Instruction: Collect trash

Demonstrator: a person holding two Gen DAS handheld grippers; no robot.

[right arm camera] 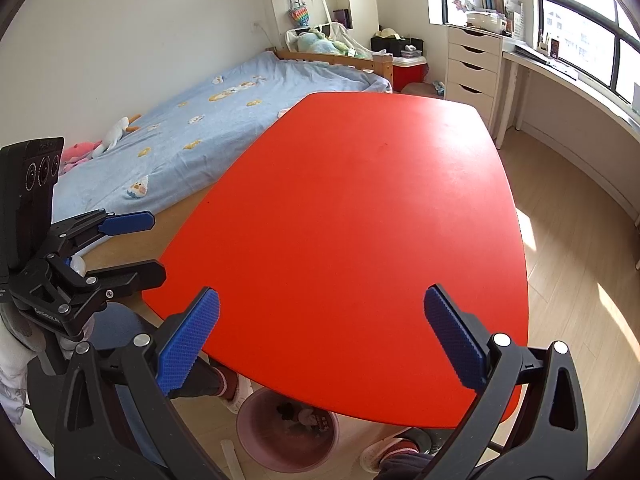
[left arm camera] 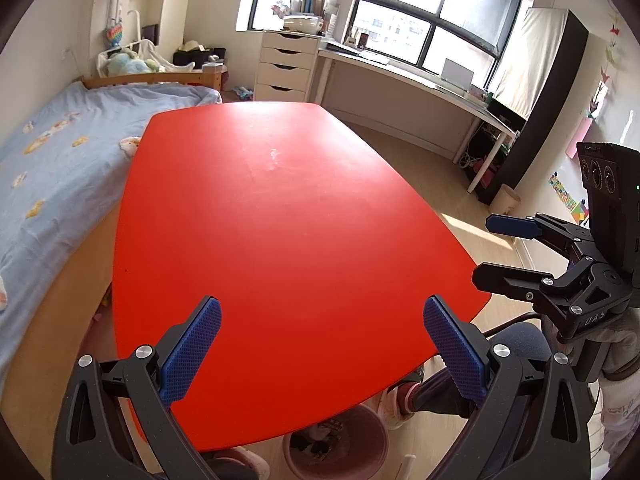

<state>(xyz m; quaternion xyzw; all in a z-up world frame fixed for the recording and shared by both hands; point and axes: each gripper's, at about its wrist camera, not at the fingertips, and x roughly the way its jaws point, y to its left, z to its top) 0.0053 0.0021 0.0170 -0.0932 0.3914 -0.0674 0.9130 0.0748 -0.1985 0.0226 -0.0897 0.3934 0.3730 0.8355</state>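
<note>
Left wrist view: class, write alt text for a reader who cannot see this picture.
An open left gripper with blue pads hovers over the near end of a bare red table, above a pink bin on the floor. The right gripper, also open, is at the right; beyond are a blue-sheeted bed and white drawers.

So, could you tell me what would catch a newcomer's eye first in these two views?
The bright red table fills the middle of both views, its top bare. Both the left gripper and the right gripper hang open over its near edge, holding nothing. Below that edge a pink bin stands on the floor with scraps inside, and a blue-covered bed runs along the table's left side.
</note>
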